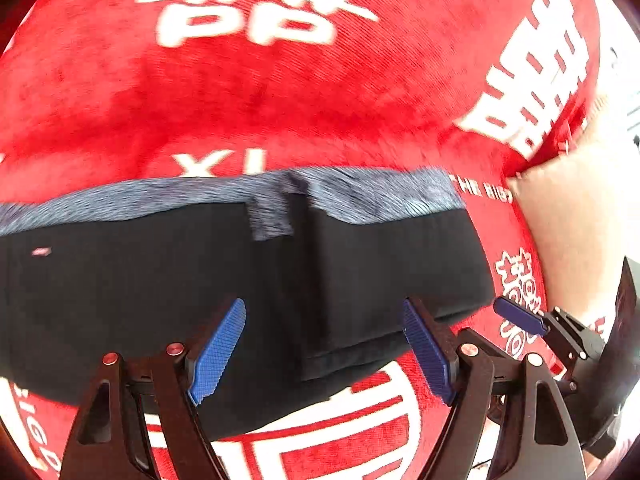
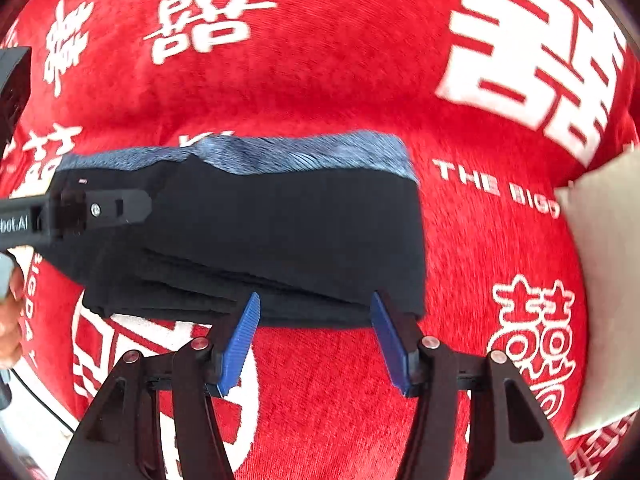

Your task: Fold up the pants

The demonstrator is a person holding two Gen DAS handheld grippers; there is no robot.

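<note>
So the black pants (image 2: pixel 256 232) sit folded into a compact stack in the middle of the red blanket (image 2: pixel 320 80), grey-blue waistband (image 2: pixel 304 152) along the far edge. Left gripper (image 1: pixel 324 350) hovers over the pants' near edge, jaws wide, nothing pinched. Right gripper (image 2: pixel 316 340) is just off that edge, jaws apart, empty too.

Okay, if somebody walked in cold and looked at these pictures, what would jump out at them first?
Probably the bright red cloth with big white characters filling both views. Next, the folded black pants lying mid-frame, a blue-grey waistband along their far edge, with both open grippers' blue pads at the near edge.
</note>
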